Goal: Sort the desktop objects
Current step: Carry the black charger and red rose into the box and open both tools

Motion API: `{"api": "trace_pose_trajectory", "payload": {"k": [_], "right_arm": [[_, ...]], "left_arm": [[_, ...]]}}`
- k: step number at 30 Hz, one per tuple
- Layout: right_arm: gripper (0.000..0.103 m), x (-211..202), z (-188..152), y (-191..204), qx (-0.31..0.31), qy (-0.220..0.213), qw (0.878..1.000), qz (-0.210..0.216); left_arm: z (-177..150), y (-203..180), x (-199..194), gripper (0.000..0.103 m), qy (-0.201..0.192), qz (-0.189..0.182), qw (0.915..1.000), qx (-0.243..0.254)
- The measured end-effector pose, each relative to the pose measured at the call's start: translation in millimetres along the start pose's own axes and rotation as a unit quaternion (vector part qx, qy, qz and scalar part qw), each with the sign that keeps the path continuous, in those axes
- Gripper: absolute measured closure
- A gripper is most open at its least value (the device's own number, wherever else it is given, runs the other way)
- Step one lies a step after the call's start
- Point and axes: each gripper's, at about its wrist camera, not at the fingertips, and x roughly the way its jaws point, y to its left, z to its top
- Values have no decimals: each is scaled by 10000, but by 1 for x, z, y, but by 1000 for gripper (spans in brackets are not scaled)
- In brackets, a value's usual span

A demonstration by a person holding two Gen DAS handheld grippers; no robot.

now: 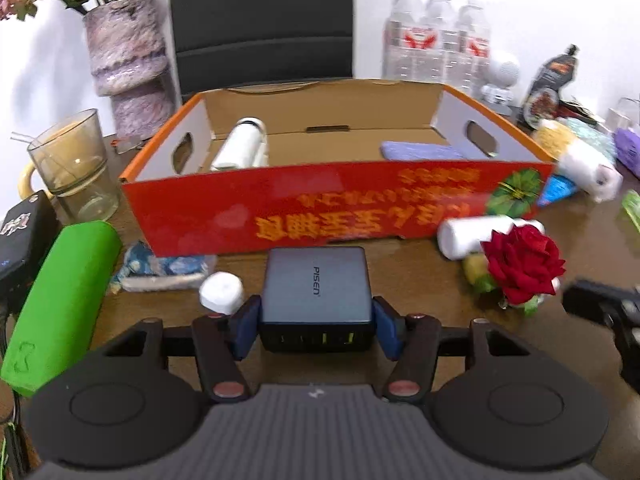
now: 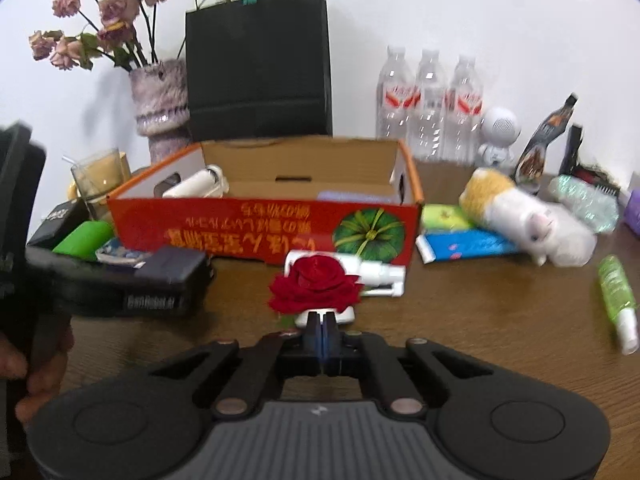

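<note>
Gripped flat between the left gripper's (image 1: 316, 322) blue pads, the dark grey boxy charger (image 1: 316, 292) sits just before the red cardboard box (image 1: 280, 208) — lift it level over the near wall — while the right gripper (image 2: 321, 330), pressed together, pinches the red rose's (image 2: 314, 286) base.

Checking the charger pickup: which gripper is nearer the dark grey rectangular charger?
Left. The left gripper flanks the dark grey rectangular charger; the right gripper sits apart beside the red rose.
</note>
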Motion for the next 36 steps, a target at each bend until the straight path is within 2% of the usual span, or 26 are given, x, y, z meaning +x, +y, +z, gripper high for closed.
{"api": "trace_pose_trajectory", "payload": {"k": [3, 6, 8, 10, 13, 16, 18, 22, 26, 28, 31, 33, 36], "right_arm": [[100, 2, 0, -4, -66, 67, 9999, 38], [84, 4, -5, -7, -96, 164, 9997, 154], [62, 8, -8, -8, -85, 221, 9996, 122], [53, 15, -8, -10, -9, 275, 9996, 113], [52, 32, -7, -12, 180, 442, 9988, 138], [50, 39, -5, -9, 241, 391, 9988, 150], [57, 42, -6, -7, 228, 322, 9990, 202], [63, 40, -8, -5, 137, 255, 9994, 204], [64, 14, -2, -5, 180, 47, 9994, 307], [64, -6, 14, -4, 170, -220, 9987, 426], [63, -15, 62, -6, 36, -625, 9974, 369], [63, 8, 103, -9, -14, -452, 9981, 414], [63, 72, 147, -18, 144, 257, 9990, 340]], "left_arm": [[-6, -4, -8, 44, -34, -94, 9999, 22], [-9, -4, -16, 44, -85, -136, 9999, -10], [-9, -1, -20, 44, -112, -140, 9998, -85], [-9, 1, -26, 44, -176, -130, 9996, -172], [-6, 7, -38, 44, -298, -154, 9990, -294], [-1, 10, -50, 44, -428, -190, 9984, -308], [2, 11, -57, 44, -510, -199, 9981, -295], [8, 13, -68, 44, -635, -275, 9970, -352], [26, 19, -80, 44, -748, -485, 9949, -462], [46, 19, -81, 44, -842, -535, 9942, -403], [91, 19, -58, 44, -873, -513, 9946, -218], [122, 17, -26, 44, -646, -399, 9970, -119], [151, 15, 31, 44, -234, -286, 9992, -167]]}}
